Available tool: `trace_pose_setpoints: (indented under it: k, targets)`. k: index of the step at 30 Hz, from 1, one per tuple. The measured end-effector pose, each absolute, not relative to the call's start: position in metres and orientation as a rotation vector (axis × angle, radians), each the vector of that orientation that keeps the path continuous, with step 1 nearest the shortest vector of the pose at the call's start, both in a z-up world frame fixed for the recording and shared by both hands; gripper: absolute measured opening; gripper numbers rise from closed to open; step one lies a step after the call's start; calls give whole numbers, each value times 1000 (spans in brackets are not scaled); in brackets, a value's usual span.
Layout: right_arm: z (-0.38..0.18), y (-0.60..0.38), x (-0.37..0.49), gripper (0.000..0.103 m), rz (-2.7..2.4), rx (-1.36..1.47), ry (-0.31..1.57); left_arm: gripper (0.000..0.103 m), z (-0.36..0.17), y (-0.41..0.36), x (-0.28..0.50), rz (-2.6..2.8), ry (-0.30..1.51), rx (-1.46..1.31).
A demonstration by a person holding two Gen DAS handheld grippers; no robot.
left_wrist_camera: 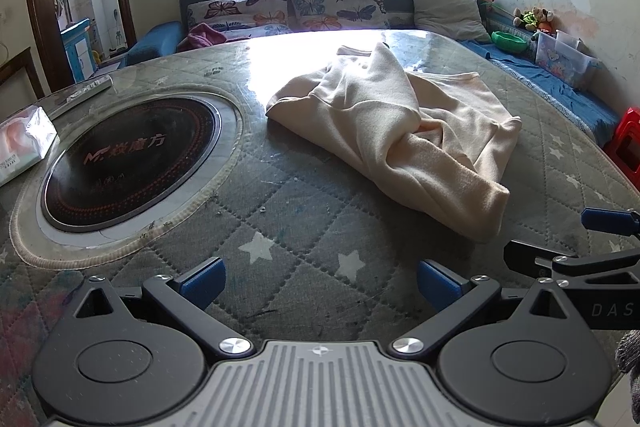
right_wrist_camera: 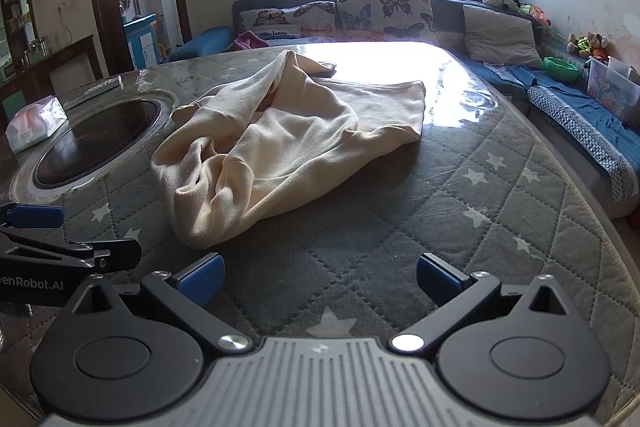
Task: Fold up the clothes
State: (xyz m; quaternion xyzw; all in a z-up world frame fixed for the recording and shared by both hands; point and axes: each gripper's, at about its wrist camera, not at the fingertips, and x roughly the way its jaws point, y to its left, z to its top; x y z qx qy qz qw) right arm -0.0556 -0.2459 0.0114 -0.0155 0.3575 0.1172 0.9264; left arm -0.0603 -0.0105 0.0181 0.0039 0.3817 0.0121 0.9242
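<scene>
Item: cream garment (left_wrist_camera: 404, 131), a soft fleece-like top, lying crumpled in a loose heap at centre and centre-right of the left wrist view, centre-left of the right wrist view (right_wrist_camera: 280, 143); one sleeve or edge rides up over the body, hem bunched, no clean fold visible. Status, as a judgement: folding not begun; spreading flat and every fold remain. Left gripper (left_wrist_camera: 320, 279): lower centre of its frame, blue-padded fingers spread wide, nothing between them, short of the garment's near end. Right gripper (right_wrist_camera: 320, 277): lower centre of its frame, likewise wide apart and empty, near the garment's bunched cuff end but apart from it; it also shows at the right edge of the left view. Support: quilted star-pattern table cover (left_wrist_camera: 280, 211) under a clear sheet, glare at upper centre. Surroundings: round inset cooktop (left_wrist_camera: 132, 159), centre-left, just beside the garment and likely limiting room to spread it that way; tissue pack (left_wrist_camera: 24, 143), left edge; remote control (left_wrist_camera: 90, 87), upper left; butterfly cushions (left_wrist_camera: 336, 1) and sofa along the top. No object rests on the garment.
</scene>
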Motion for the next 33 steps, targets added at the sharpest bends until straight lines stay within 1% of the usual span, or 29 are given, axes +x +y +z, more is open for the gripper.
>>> trace_pose_setpoints:
  k: [33]
  targets:
    - [7, -240, -35, 103, 250, -38, 768, 103, 13, -2, -40, 32, 823, 3]
